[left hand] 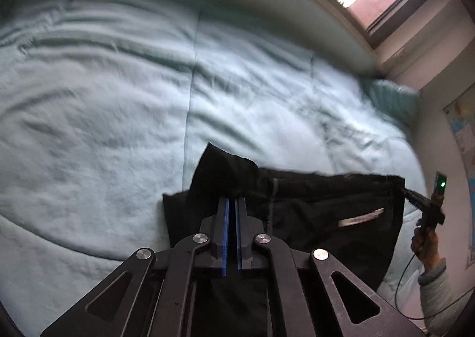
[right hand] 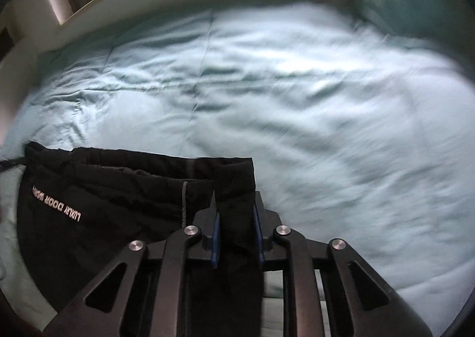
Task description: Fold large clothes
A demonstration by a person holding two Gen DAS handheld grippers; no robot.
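My left gripper (left hand: pixel 232 203) and right gripper (right hand: pixel 234 212) both pinch the black trousers (right hand: pixel 118 203), whose waistband seemingly stretches sideways between them.

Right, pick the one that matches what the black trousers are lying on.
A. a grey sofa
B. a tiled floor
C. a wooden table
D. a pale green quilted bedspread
D: the black trousers lie on a pale green bedspread with stitched quilting lines, which fills most of both wrist views, with a pillow at its far end.
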